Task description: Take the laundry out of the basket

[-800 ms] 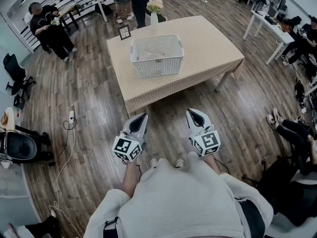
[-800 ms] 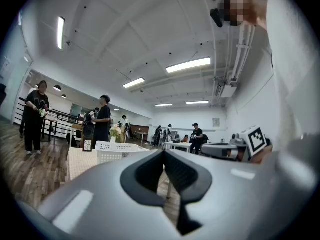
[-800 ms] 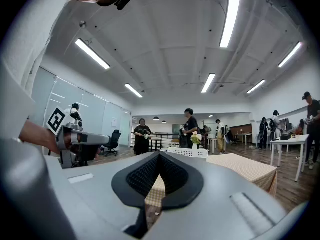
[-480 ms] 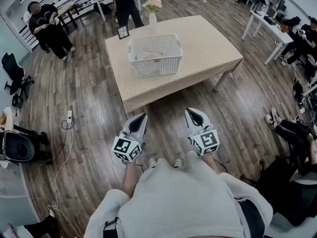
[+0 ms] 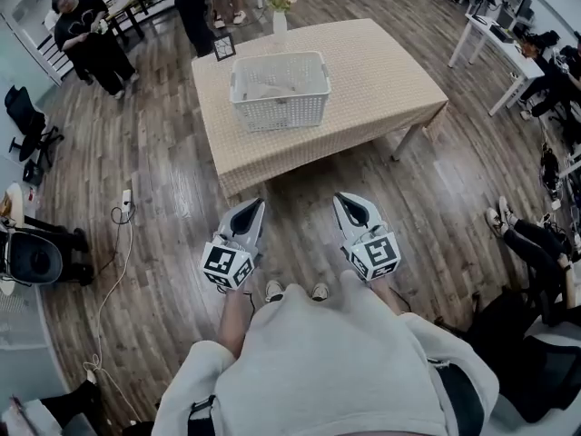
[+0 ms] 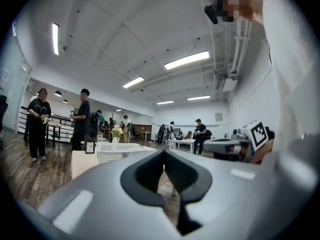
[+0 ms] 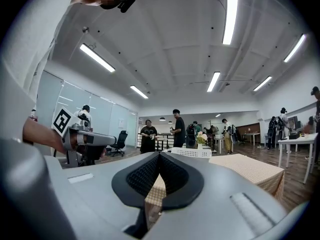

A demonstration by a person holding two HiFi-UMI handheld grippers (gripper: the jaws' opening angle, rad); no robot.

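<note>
In the head view a white basket [image 5: 280, 112] is standing on a bench [image 5: 386, 71] covered in a checked cloth, towards its far left part, and pale laundry [image 5: 270, 88] is lying inside it. A vase of flowers [image 5: 280, 3] and a small picture frame [image 5: 222, 48] are sitting at the far edge of the bench, just behind the basket. The left claw [image 5: 249, 211] and the right claw [image 5: 350, 203] are hanging side by side over the wooden floor [image 5: 163, 180], both pointing at the bench and both well apart from the basket. In the left gripper view the left claw [image 6: 164, 155] is staying clenched, its tips meeting with nothing between them; the basket [image 6: 116, 154] is showing beyond it to the left, on the bench, and the right claw is showing at the right. In the right gripper view the right claw [image 7: 159, 156] is likewise clenched on nothing, with the basket [image 7: 192, 153] sitting just past its tips on the bench and people standing behind it
</note>
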